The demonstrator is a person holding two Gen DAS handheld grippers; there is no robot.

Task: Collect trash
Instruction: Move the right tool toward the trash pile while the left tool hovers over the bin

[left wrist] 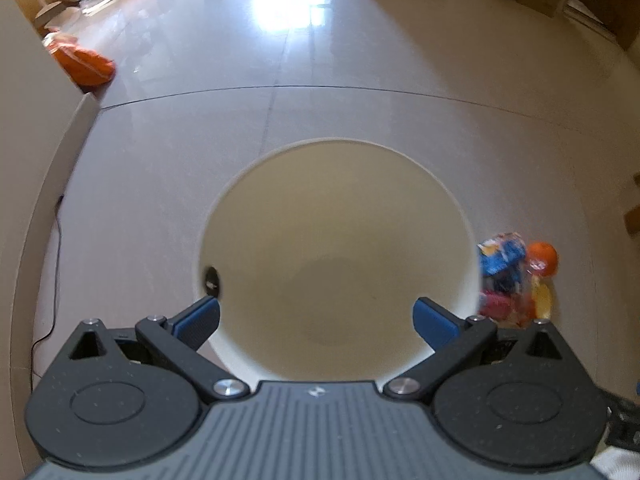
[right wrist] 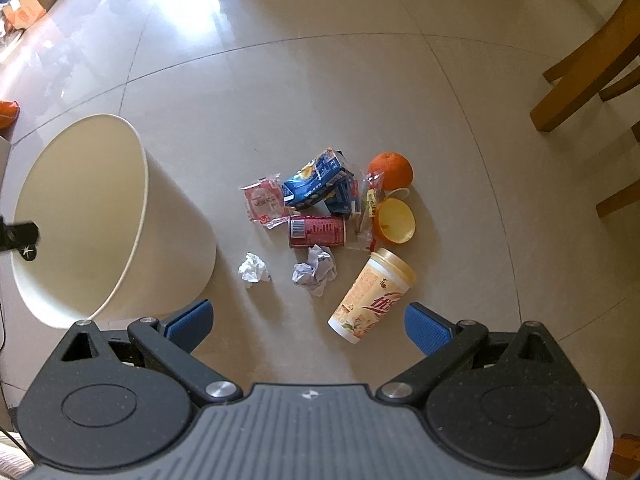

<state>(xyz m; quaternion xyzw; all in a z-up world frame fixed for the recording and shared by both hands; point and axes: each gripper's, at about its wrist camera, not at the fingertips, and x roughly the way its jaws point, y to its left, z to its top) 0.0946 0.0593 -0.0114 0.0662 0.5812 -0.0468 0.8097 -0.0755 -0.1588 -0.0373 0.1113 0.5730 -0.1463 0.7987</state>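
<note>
Left gripper (left wrist: 316, 316): jaws wide apart, nothing held, poised over the mouth of the bin (left wrist: 400, 160), whose interior shows bare. Right gripper (right wrist: 306, 322): jaws likewise spread, empty, above the floor (right wrist: 320, 92) near the trash pile.

The pile lies on the tiles just right of the bin (right wrist: 176, 232). Contents noted: paper cup (right wrist: 370, 296) on its side, nearest the right gripper; red can (right wrist: 317, 232) on its side; two crumpled paper balls (right wrist: 253, 269) (right wrist: 316, 270); pink wrapper (right wrist: 264, 200); blue carton (right wrist: 318, 182) (crushed); orange (right wrist: 390, 170); yellow bowl-shaped lid (right wrist: 396, 221) just beside it.

Wooden chair legs (right wrist: 580, 80) stand well apart, at upper right. Left view is blurred at the pile.
</note>
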